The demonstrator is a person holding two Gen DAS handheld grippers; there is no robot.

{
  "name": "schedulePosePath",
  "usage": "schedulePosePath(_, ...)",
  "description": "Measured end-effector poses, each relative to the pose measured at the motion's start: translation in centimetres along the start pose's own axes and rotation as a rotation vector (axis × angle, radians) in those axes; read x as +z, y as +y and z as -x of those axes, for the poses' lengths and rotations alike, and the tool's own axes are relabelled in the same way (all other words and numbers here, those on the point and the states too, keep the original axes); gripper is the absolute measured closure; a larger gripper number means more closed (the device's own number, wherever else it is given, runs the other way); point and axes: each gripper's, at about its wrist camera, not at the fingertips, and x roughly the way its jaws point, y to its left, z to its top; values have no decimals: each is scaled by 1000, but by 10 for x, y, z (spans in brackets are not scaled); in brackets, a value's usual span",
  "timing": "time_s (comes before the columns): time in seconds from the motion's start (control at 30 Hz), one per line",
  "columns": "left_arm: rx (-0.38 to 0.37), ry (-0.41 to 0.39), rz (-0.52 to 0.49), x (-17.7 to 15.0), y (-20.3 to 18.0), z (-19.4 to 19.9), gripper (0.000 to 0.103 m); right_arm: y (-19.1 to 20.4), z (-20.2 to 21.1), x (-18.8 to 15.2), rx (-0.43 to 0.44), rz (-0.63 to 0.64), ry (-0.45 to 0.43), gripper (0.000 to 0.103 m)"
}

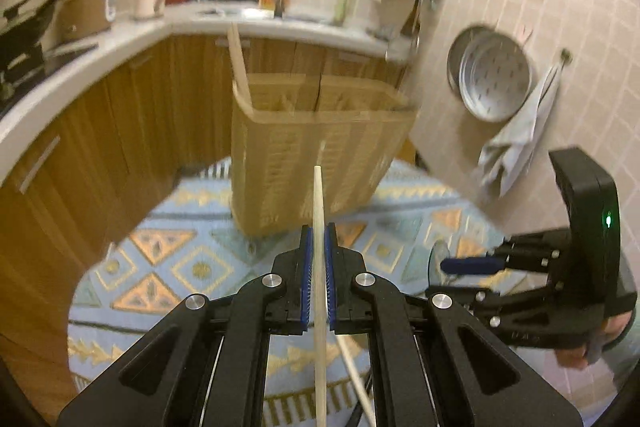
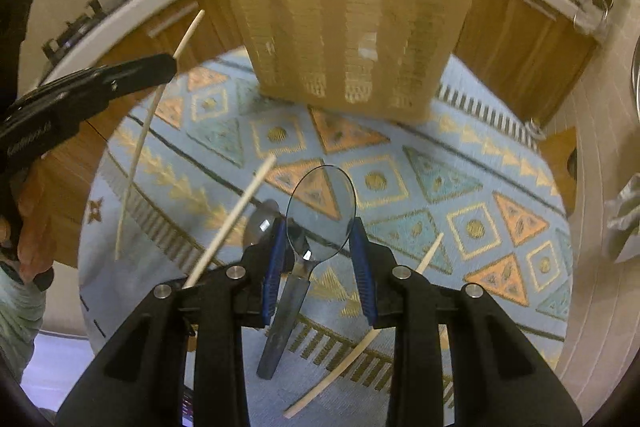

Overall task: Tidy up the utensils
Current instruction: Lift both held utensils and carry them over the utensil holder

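A tan slatted utensil holder (image 1: 316, 151) stands at the far side of the round table, with chopsticks (image 1: 239, 63) sticking out of its left end; it also shows in the right wrist view (image 2: 352, 39). My left gripper (image 1: 319, 239) is shut on a pale chopstick (image 1: 319, 203) and holds it upright in front of the holder. My right gripper (image 2: 320, 227) is shut on the bowl of a clear plastic spoon (image 2: 322, 205), held above the table. Loose chopsticks (image 2: 232, 223) and a metal spoon (image 2: 261, 223) lie on the cloth below.
The table has a blue patterned cloth (image 2: 440, 187). Another chopstick (image 2: 360, 347) lies near the front edge. Wooden cabinets (image 1: 100, 131) and a white counter (image 1: 120, 39) with pots curve behind. A steel pan (image 1: 494, 75) and towel (image 1: 516, 139) hang on the tiled right wall.
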Motion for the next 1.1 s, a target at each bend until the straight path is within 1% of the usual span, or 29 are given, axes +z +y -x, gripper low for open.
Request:
schedulePosePath(0.1,-14,-71,6,10,-9,11,99,1,28,5,60,-28,-123,74)
schedulePosePath(0.2,-18,-134,7,23,-18,21,99,1,48,16,93,-40,-244,74)
schedulePosePath(0.23,-20,-159,4,28,-18,27,99,1,60,21,98,-42,-297,74)
schedulePosePath(0.37,-10,-259,2,50,-24,39,99,-1,85,45,117,-56,-402,74)
schedulePosePath(0.43,4,-316,10,64,-25,43,99,-1,96,56,105,-56,-451,74)
schedulePosePath(0.53,30,-369,27,81,-23,44,99,-4,111,74,84,-61,-520,74)
schedulePosePath(0.63,51,-438,30,100,-25,46,99,-7,122,92,58,-65,-570,74)
schedulePosePath(0.7,65,-483,27,109,-27,48,99,-10,127,107,2,-61,-606,74)
schedulePosePath(0.77,104,-549,16,120,-29,48,99,-13,128,118,-36,-63,-630,74)
schedulePosePath(0.8,112,-577,10,124,-30,46,99,-15,127,126,-69,-64,-646,74)
schedulePosePath(0.9,115,-652,11,131,-28,39,99,-20,120,137,-116,-71,-663,74)
schedulePosePath(0.93,113,-665,13,133,-27,37,99,-23,113,141,-136,-75,-668,74)
schedulePosePath(1.0,142,-698,16,135,-23,25,99,-25,102,145,-151,-78,-668,74)
schedulePosePath(1.1,179,-706,22,134,-17,3,99,-27,81,148,-187,-77,-668,74)
